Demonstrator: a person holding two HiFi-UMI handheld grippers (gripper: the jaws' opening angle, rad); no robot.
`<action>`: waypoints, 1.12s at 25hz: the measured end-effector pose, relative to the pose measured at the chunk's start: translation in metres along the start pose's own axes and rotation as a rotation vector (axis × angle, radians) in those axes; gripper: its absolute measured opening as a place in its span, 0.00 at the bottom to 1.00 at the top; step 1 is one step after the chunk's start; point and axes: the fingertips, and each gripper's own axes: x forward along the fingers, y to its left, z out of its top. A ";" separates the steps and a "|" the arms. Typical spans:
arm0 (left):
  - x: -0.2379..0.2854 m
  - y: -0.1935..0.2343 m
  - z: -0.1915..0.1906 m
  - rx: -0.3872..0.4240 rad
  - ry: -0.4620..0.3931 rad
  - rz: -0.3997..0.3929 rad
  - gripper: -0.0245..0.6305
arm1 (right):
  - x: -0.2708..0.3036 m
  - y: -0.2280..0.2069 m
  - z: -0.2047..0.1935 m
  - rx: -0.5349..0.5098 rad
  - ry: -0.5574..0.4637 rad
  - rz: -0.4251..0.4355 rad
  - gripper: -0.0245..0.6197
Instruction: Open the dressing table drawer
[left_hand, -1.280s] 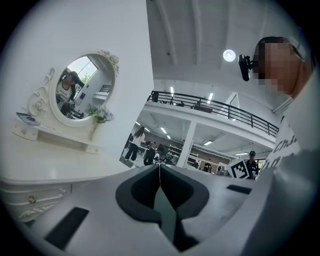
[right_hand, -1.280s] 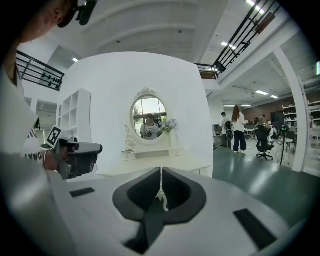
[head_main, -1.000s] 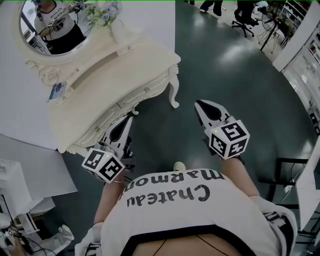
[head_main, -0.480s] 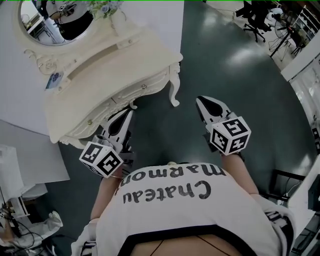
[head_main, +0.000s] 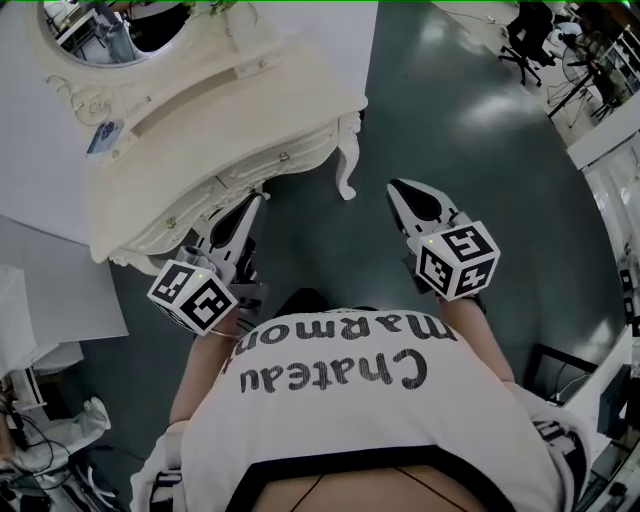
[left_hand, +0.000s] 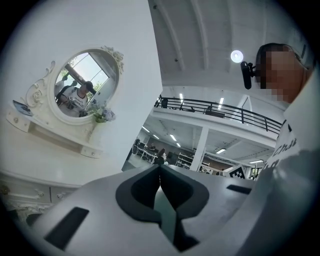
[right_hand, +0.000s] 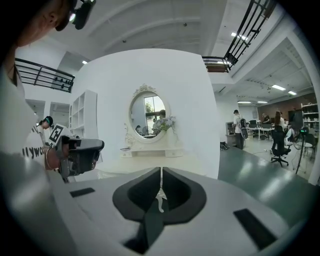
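The dressing table stood at the upper left of the head view, cream-white, with its oval mirror at the back. Under the front edge of its worktop the drawer sat flush with the carved front, and a small knob showed on that front. Nothing stood out from the front, so the drawer was judged shut.

The left tongs pointed at that front from just before it, with the tips near the carved edge. No view settled whether they touched it. In the left gripper view the jaws were pressed together with nothing between them, and the table lay off to the left of them, so they did not seem lined up on a knob.

To the right of the curved table leg, the right tongs hung over the dark floor, well apart from the drawer. Their jaws were also together and empty.

The task looked barely begun: only the approach was made. Still left were to spread the jaws, take a knob and draw the drawer out.
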 end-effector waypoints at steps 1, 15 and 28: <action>0.000 -0.001 -0.001 -0.001 0.004 0.006 0.07 | -0.001 -0.002 -0.001 0.005 0.001 0.002 0.08; 0.019 -0.005 0.010 0.004 0.026 -0.007 0.07 | 0.004 -0.017 -0.017 0.098 -0.014 0.012 0.08; 0.068 0.064 -0.001 -0.148 0.021 -0.001 0.07 | 0.071 -0.014 -0.028 0.087 0.123 0.068 0.08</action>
